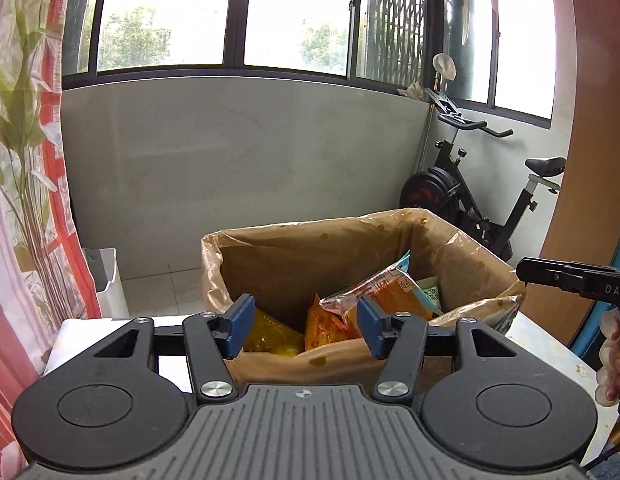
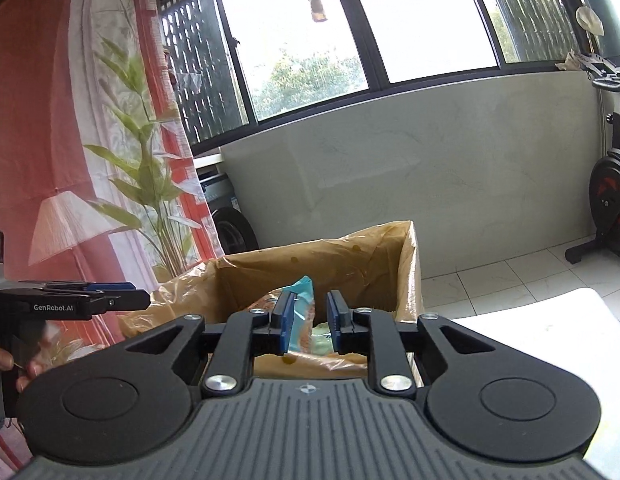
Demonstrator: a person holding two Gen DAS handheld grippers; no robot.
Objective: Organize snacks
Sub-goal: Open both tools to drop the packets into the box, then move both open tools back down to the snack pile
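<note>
Snack packets (image 1: 374, 292) lie heaped in a cardboard box (image 1: 270, 260) lined with a clear plastic bag, which stands on a pale worktop (image 2: 550, 320) by a balcony window. The left tool (image 1: 306, 326) hovers just short of the box's near rim, its blue pads spread and empty, the packets showing in the gap beyond them. The right tool (image 2: 307, 322) hangs beside it, jaws parted a narrower way, gripping nothing; a teal-edged packet (image 2: 304, 286) stands up past its left pad.

The packets look light, soft and crinkly, likely slick film that buckles under pressure, with brittle contents that a hard squeeze could crush. The sealed flat edge of a packet, such as the upturned end of the orange one (image 1: 390, 280), seems the safest place to pinch. All packets sit lower than both tools and ahead of them, inside the box walls, so any grasp means reaching over the rim and down.
</note>
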